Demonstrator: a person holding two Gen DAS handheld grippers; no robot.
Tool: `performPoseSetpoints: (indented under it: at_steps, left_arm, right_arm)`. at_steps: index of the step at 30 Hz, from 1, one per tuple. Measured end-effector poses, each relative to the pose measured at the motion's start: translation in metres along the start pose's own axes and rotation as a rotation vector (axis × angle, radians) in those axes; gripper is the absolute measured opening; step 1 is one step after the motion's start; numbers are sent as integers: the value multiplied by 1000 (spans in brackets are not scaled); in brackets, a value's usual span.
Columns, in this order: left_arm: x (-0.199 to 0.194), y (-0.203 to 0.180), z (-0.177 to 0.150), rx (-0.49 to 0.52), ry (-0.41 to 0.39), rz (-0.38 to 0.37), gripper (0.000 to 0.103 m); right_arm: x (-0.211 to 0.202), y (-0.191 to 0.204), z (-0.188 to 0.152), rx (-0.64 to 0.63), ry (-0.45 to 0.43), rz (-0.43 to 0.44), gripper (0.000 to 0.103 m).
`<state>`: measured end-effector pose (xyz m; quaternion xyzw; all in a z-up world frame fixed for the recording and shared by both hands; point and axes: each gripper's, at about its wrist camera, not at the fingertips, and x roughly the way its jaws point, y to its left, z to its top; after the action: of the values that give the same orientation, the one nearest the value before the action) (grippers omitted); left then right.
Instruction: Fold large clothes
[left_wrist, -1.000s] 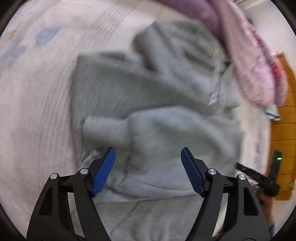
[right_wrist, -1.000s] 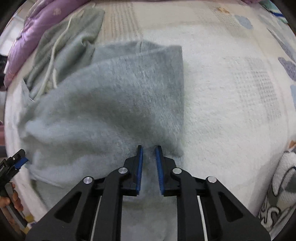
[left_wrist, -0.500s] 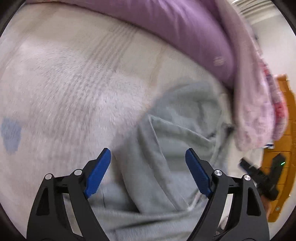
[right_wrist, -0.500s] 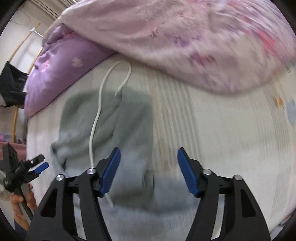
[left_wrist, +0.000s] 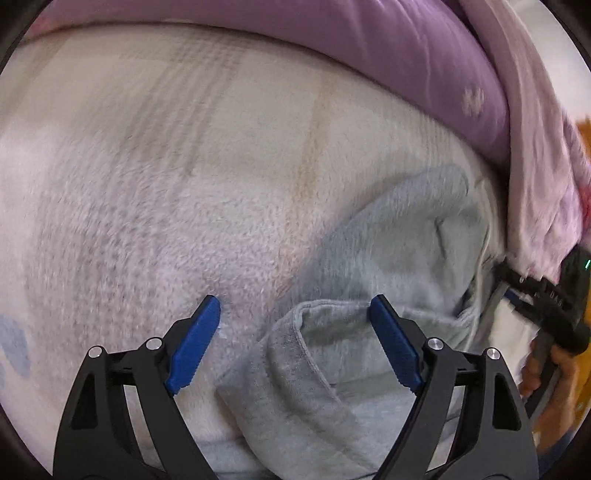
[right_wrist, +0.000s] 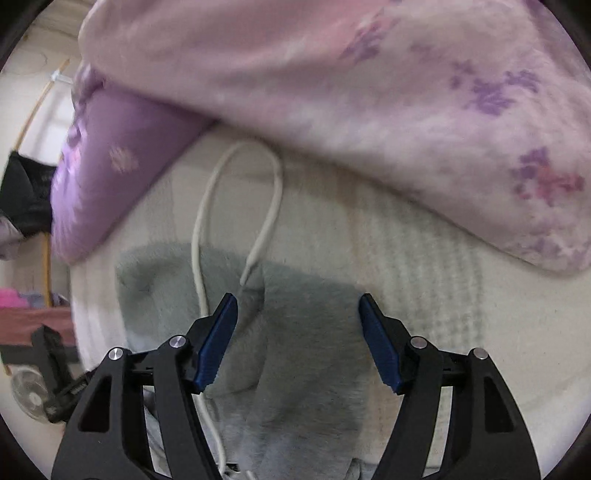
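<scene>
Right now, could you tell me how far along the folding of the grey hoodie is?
Partly done: the grey hoodie lies bunched on the cream blanket, one layer doubled over near its hem. Nothing is in hand; the left gripper and right gripper hang open over it. Left: the hood end and the loose white drawstring need tidying.

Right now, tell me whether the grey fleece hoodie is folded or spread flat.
Partly folded, not flat: the grey fleece hoodie lies in overlapping layers on the cream blanket, a hemmed edge doubled over, its white drawstring trailing loose. Neither gripper holds it.
</scene>
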<state>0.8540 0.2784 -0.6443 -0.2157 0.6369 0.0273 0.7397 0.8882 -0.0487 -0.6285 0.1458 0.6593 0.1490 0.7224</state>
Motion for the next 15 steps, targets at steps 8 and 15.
performPoseSetpoints:
  at_steps: [8, 15]
  left_arm:
    - [-12, -16, -5, 70, -54, 11, 17]
    - [-102, -19, -50, 186, -273, -62, 11]
  right_arm:
    - [-24, 0, -20, -42, -57, -23, 13]
    - [-106, 19, -75, -127, -264, 120, 11]
